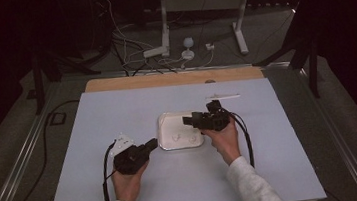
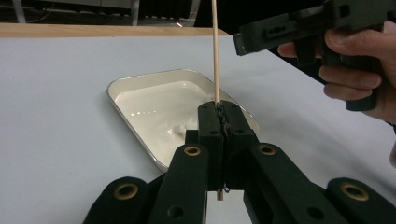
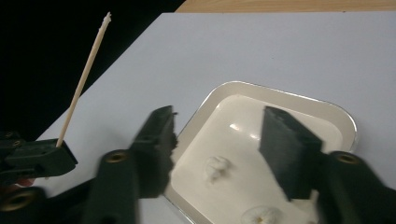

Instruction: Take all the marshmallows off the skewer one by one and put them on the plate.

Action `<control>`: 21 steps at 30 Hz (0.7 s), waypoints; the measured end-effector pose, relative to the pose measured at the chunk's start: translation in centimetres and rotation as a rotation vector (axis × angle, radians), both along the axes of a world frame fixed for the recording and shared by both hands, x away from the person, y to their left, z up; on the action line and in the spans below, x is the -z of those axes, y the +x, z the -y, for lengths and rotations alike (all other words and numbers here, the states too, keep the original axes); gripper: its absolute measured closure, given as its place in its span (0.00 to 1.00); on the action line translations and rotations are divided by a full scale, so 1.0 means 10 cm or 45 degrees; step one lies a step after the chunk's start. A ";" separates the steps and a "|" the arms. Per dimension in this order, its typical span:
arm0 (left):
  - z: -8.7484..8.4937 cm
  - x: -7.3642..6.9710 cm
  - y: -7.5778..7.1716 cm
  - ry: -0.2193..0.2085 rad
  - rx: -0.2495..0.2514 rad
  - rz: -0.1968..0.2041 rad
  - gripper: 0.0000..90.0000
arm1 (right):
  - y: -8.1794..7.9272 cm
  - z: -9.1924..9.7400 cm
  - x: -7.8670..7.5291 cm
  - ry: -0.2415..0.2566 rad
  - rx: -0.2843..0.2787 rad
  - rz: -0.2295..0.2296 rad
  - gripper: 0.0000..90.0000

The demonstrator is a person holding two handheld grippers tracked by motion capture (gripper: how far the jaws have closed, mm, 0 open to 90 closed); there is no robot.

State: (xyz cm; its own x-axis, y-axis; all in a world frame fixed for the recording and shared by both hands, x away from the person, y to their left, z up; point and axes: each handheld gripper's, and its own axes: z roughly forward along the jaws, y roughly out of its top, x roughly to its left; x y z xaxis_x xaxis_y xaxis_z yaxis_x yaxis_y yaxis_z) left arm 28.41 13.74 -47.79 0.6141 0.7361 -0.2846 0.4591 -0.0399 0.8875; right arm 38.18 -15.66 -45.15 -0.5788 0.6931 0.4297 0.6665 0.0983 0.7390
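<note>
A shallow white tray (image 1: pixel 165 132) lies mid-table with two small white lumps (image 1: pixel 176 138) in it. My left gripper (image 1: pixel 153 143) sits at the tray's near-left corner, shut on a thin wooden stick (image 2: pixel 215 56) that stands upright between its jaws (image 2: pixel 219 109). In the right gripper view the stick (image 3: pixel 84 79) rises at the left with a bit of white on its tip. My right gripper (image 1: pixel 188 120) hovers over the tray's right half. It is open (image 3: pixel 217 121) with nothing in it, above the lumps (image 3: pixel 217 168).
A thin white strip (image 1: pixel 222 97) lies on the pale sheet (image 1: pixel 126 196) beyond the tray. A wooden table edge (image 1: pixel 174 78) runs along the back. Stands and cables fill the dark floor behind.
</note>
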 end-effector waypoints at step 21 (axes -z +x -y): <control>0.07 -0.18 0.14 -0.034 -0.056 0.010 0.99 | -0.36 0.04 -0.05 -0.110 -0.118 0.213 0.00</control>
